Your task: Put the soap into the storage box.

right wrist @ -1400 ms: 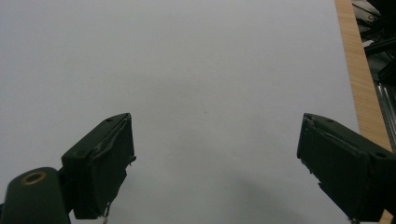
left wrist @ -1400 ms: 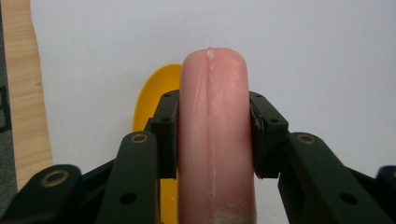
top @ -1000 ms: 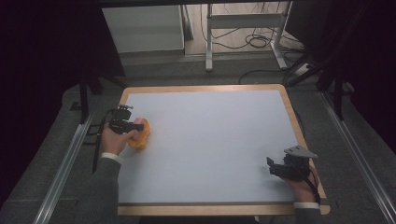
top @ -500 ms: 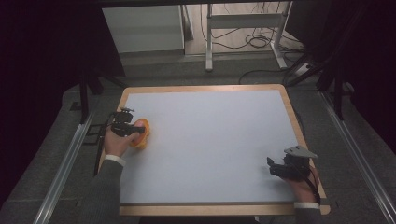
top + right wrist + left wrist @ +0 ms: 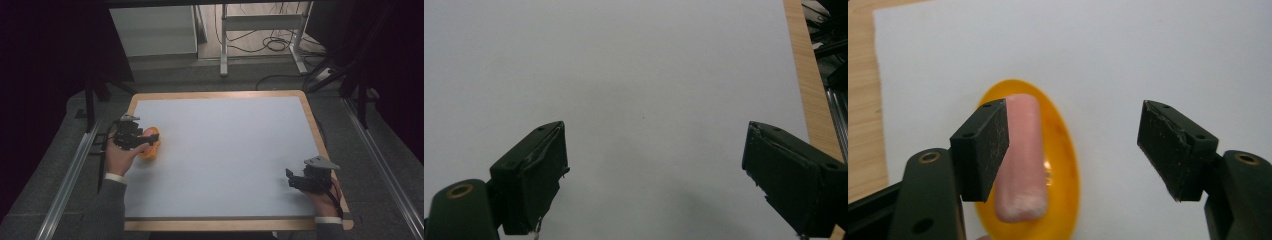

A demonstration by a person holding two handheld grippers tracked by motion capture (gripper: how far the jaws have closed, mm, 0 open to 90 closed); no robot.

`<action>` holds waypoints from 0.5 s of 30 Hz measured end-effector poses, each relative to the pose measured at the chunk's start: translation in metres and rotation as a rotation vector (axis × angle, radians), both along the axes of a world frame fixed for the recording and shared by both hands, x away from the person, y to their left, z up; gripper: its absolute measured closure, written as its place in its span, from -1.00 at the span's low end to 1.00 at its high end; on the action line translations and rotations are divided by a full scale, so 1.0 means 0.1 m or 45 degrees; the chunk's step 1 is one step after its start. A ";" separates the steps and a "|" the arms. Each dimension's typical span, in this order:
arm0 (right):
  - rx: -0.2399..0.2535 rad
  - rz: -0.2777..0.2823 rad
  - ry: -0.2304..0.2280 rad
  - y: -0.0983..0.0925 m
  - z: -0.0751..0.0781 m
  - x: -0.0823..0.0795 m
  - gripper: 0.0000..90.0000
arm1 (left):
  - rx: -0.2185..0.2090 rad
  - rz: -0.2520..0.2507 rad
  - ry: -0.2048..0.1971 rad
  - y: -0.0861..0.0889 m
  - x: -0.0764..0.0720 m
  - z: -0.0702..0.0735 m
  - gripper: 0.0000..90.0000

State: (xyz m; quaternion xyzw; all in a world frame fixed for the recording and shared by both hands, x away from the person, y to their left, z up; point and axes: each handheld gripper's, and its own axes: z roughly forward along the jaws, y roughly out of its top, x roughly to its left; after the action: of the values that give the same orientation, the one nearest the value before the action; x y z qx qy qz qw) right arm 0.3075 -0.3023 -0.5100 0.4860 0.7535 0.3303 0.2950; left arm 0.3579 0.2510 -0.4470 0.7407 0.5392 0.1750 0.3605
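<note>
The left tongs point(image 5: 1075, 150) gape over a pink block point(image 5: 1023, 160) lying in an orange dish point(image 5: 1060, 165), while the right tongs point(image 5: 654, 180) hang open above the bare white surface point(image 5: 235, 150).

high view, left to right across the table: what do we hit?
Left gripper → orange dish beside it → bare white tabletop → right gripper, near the table's right edge.

Grey sleeves point(image 5: 107, 210), black tongs point(image 5: 1075, 145)
</note>
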 end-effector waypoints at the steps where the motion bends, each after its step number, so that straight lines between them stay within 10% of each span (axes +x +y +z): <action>1: -0.001 -0.001 0.001 0.00 0.00 0.00 -0.76 | 0.005 -0.025 -0.008 -0.02 -0.03 0.01 -0.35; 15: 0.002 0.006 -0.005 0.01 0.01 -0.01 -0.76 | -0.061 -0.171 -0.040 -0.26 -0.49 -0.26 -0.36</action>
State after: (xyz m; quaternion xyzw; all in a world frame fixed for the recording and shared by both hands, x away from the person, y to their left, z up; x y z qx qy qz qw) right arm 0.3064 -0.3015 -0.5090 0.4839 0.7537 0.3325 0.2953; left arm 0.3091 0.2250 -0.4731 0.7636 0.4865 0.1489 0.3975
